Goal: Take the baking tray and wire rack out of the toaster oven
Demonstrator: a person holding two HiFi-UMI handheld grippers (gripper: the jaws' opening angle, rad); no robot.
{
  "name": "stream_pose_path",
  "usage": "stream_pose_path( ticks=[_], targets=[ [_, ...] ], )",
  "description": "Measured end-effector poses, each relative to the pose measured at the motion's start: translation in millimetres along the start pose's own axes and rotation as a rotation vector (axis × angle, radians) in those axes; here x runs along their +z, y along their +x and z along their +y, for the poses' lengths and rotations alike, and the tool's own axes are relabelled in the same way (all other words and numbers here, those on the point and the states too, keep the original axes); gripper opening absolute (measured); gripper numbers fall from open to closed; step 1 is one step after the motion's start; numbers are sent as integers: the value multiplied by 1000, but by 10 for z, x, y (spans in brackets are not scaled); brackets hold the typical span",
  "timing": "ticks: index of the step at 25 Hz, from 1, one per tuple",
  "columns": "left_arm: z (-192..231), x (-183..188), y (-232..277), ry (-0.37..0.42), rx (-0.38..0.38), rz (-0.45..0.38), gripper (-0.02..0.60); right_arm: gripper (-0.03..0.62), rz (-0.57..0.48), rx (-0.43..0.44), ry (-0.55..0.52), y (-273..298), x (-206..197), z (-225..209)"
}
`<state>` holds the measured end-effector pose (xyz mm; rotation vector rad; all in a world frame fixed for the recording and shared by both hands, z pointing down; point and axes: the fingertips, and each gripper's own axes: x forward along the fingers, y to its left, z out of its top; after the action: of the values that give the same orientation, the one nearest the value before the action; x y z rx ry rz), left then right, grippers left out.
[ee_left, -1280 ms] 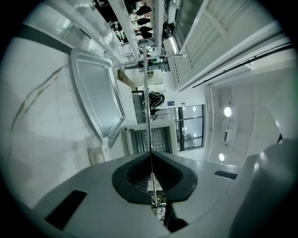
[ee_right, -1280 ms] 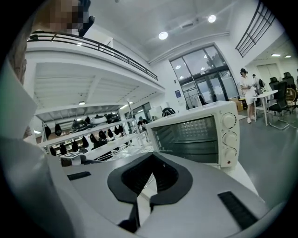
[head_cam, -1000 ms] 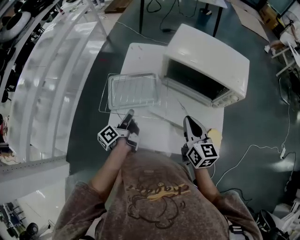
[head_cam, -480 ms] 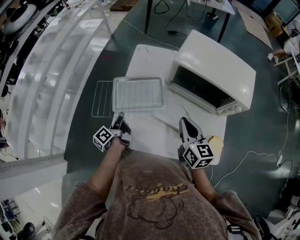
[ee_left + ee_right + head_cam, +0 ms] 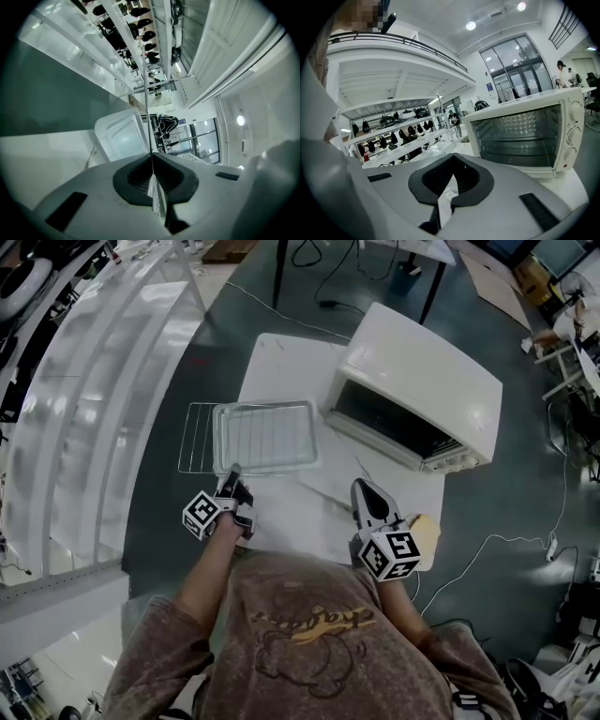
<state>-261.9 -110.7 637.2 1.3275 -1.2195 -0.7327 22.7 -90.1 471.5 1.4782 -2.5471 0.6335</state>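
The metal baking tray lies on the wire rack at the table's left edge. The rack's left part sticks out past the edge, over the floor. My left gripper is at their near side, shut on the rack's thin front wire. In the left gripper view the tray lies just beyond the left gripper. My right gripper hovers over the table in front of the white toaster oven, shut with nothing in it. In the right gripper view, past the right gripper, the oven's cavity shows bare.
The oven's glass door hangs open, flat over the white table. A yellow pad lies near the table's right corner. White shelving runs along the left. Cables trail on the dark floor.
The rack and tray have come down from a tilted, lifted pose and shifted left, and now lie flat with the rack overhanging the table edge. My left gripper moved left and down with them.
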Motion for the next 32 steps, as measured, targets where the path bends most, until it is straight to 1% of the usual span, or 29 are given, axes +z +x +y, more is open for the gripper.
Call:
stream_pose_path(
  ticks=[4, 7, 13, 16, 21, 27, 30, 32],
  targets=[
    [63, 3, 108, 20, 1, 21, 2, -6, 2, -17, 5, 20, 1, -71],
    [124, -49, 176, 19, 8, 46, 2, -6, 7, -26, 10, 55, -10, -127],
    [222, -186, 273, 14, 57, 91, 3, -6, 9, -34, 19, 119, -1, -195],
    [285, -241, 289, -5, 95, 110, 5, -6, 13, -36, 22, 136, -7, -223],
    [412, -330, 291, -44, 181, 179, 26, -6, 14, -37, 27, 166, 3, -224],
    [460, -395, 273, -92, 255, 226, 38, -6, 13, -38, 29, 137, -11, -244],
    [456, -446, 246, -89, 288, 271, 70, -6, 11, -40, 32, 105, -23, -243],
    [450, -473, 242, -103, 292, 291, 118, -6, 8, -42, 33, 81, -31, -252]
  ],
)
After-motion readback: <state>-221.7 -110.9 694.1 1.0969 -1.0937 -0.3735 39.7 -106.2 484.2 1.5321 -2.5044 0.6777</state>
